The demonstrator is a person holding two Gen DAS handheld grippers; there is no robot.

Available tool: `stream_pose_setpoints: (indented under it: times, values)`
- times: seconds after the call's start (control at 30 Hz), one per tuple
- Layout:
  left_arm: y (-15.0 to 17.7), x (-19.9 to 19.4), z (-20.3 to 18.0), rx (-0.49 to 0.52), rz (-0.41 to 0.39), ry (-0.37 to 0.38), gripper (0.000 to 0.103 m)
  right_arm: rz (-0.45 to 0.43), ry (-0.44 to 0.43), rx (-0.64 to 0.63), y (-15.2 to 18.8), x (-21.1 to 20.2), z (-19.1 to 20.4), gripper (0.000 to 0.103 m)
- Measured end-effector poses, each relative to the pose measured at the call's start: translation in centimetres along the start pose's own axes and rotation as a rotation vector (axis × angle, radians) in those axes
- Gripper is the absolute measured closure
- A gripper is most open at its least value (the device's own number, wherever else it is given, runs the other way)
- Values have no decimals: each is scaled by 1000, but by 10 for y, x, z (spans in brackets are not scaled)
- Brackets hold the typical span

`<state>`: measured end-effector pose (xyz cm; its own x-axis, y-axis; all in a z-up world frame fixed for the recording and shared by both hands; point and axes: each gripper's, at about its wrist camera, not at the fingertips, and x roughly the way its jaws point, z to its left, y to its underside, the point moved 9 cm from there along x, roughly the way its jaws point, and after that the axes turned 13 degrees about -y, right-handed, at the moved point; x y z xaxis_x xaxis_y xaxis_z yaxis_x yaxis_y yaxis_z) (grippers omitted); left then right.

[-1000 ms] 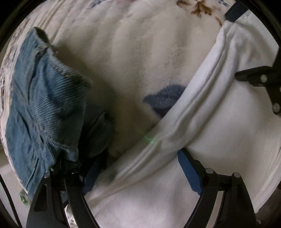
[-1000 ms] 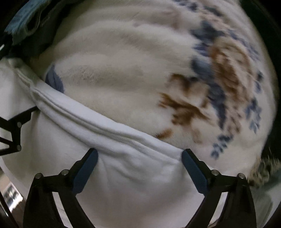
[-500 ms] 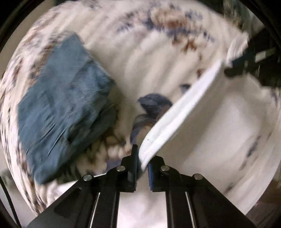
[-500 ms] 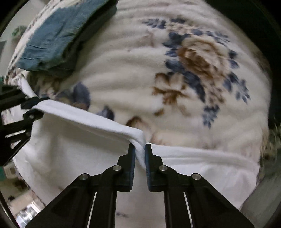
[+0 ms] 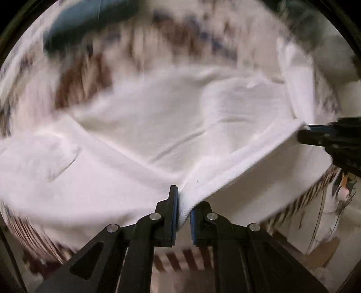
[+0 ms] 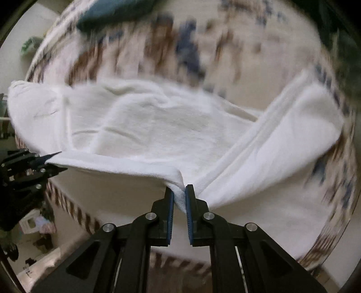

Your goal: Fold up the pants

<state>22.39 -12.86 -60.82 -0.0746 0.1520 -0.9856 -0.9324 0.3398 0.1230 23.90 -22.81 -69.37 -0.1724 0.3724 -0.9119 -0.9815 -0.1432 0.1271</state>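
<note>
The white pants [image 5: 158,126] hang creased, blurred, perhaps fleecy; the left gripper [image 5: 181,208] and right gripper [image 6: 179,198] each pinch their near edge.

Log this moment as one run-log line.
left gripper: shut on white pants | right gripper: shut on white pants | edge lifted off floral blanket

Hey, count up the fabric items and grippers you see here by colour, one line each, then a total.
White: 1, the white pants, pinched by both grippers
Blue: 1, the folded blue garment
Floral: 1, the floral blanket
Black: 2, the left gripper and the right gripper
Total: 5
</note>
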Motion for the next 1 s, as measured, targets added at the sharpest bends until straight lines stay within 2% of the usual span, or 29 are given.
stream_pose_setpoints:
  times: [0.1, 0.17, 0.37, 0.43, 0.47, 0.5, 0.53, 0.57, 0.6, 0.73, 0.8, 0.9, 1.0]
  values:
    - [27, 40, -12, -37, 73, -2, 96, 47, 12, 19, 35, 34, -5, 92]
    - [33, 61, -16, -70, 100, -5, 95, 56, 31, 21, 46, 49, -8, 92]
    - [33, 61, -10, -217, 140, -6, 90, 53, 60, 73, 57, 63, -16, 89]
    - [34, 55, -8, -234, 136, -31, 81, 56, 63, 98, 61, 62, -16, 87]
    - [35, 52, -8, -241, 133, -38, 68, 52, 66, 110, 64, 60, -16, 85]
    - [36, 48, -8, -251, 128, -39, 50, 48, 62, 120, 63, 57, -15, 77]
    - [37, 46, -7, -256, 124, -47, 40, 43, 55, 134, 64, 55, -14, 65]
    - [39, 44, -6, -258, 119, -62, 23, 38, 53, 151, 68, 52, -14, 29]
    - [42, 40, -4, -261, 103, -82, 18, 33, 46, 169, 73, 49, -14, 8]
    - [52, 24, -1, -275, 65, -108, 17, 3, 26, 221, 88, 29, -15, 8]
    - [54, 9, 2, -281, 18, -131, 17, -25, 23, 254, 89, 14, -18, 8]
    - [53, -11, 5, -282, -80, -217, 17, -111, 30, 346, 85, -16, -42, 8]
    - [39, -16, 9, -279, -109, -318, 17, -176, 56, 432, 67, -33, -74, 8]
